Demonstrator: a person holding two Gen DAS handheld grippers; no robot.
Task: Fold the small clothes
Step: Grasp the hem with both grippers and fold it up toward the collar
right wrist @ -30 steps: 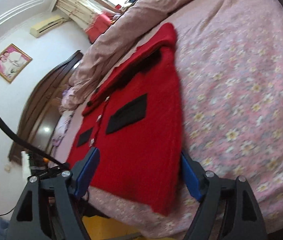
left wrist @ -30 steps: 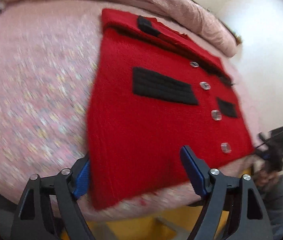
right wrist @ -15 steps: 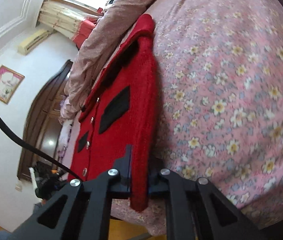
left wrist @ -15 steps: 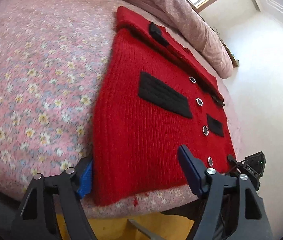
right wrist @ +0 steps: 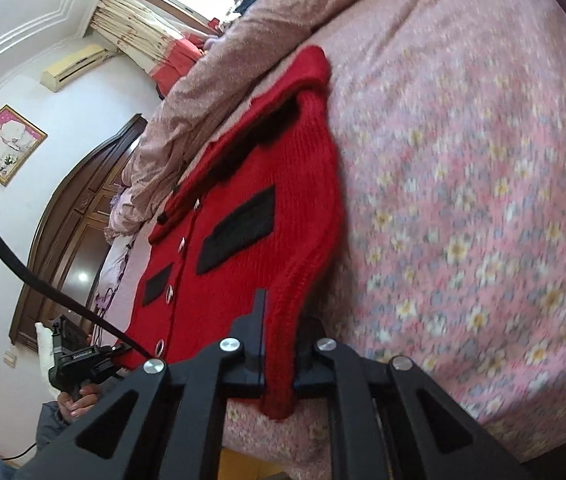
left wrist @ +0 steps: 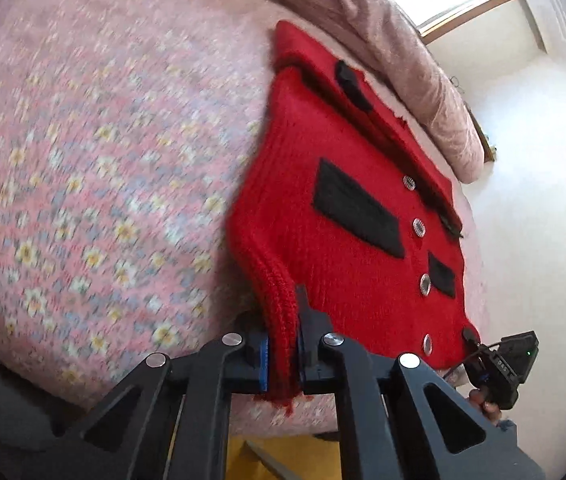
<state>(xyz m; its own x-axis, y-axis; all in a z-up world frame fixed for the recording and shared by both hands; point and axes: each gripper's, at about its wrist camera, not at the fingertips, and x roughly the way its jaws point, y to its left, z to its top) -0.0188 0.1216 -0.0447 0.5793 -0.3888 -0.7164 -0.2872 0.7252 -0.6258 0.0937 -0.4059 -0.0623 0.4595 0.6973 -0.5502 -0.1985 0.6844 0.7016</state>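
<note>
A small red knitted cardigan (left wrist: 343,216) with black pocket patches and silver buttons lies flat on a pink flowered bed. It also shows in the right wrist view (right wrist: 251,256). My left gripper (left wrist: 283,356) is shut on the cardigan's near bottom corner, which is pinched up off the bed. My right gripper (right wrist: 279,360) is shut on the other bottom corner, also lifted. Each gripper shows small in the other's view, the right one (left wrist: 503,364) and the left one (right wrist: 79,360).
The pink flowered bedspread (left wrist: 83,184) spreads wide beside the cardigan. A rolled pink quilt (left wrist: 395,40) lies along the far side, behind the collar. The bed's near edge (left wrist: 283,420) drops to a yellow floor. A dark wooden wardrobe (right wrist: 71,240) stands by the wall.
My left gripper has shut on the cardigan's hem corner, having been open around it. My right gripper was shut half a second ago. Both corners are now lifted a little.
</note>
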